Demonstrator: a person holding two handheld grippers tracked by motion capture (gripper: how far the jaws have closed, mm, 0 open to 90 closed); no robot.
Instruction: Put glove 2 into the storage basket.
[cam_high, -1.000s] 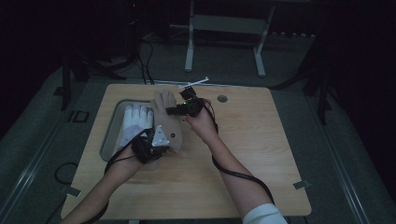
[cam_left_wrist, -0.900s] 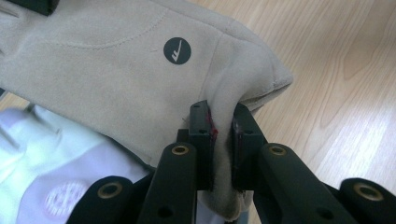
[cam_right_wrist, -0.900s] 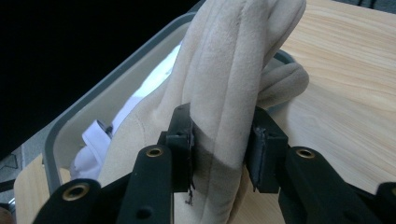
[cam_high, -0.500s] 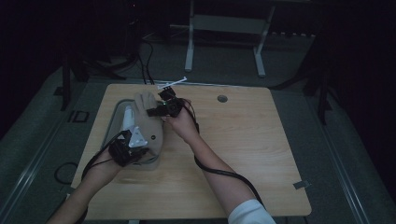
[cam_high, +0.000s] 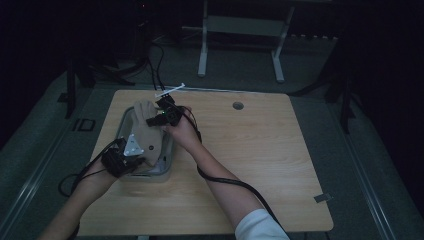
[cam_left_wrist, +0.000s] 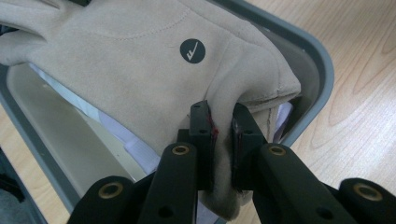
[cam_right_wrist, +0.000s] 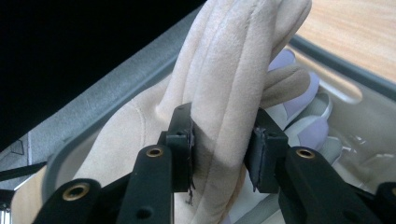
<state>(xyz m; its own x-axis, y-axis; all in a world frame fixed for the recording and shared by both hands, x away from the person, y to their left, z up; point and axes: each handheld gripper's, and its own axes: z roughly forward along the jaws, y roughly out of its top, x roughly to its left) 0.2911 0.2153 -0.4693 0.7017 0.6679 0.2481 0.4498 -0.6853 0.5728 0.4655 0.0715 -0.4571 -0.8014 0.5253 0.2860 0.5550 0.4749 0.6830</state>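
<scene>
Glove (cam_high: 147, 131), tan suede, is stretched over the grey tray (cam_high: 169, 162) at the left of the high view. Left gripper (cam_left_wrist: 223, 135) is clenched on its cuff; right gripper (cam_right_wrist: 223, 149) grasps its bunched fingers. Under it in the tray lies a white glove (cam_right_wrist: 303, 119), mostly hidden, with only pale fingertips and a strip showing. Dim light blurs the table (cam_high: 270, 150).

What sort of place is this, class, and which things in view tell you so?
Probably a dim lab or recording room: a lone wooden table on grey carpet, cables trailing across the floor, and a metal stand behind it.
</scene>
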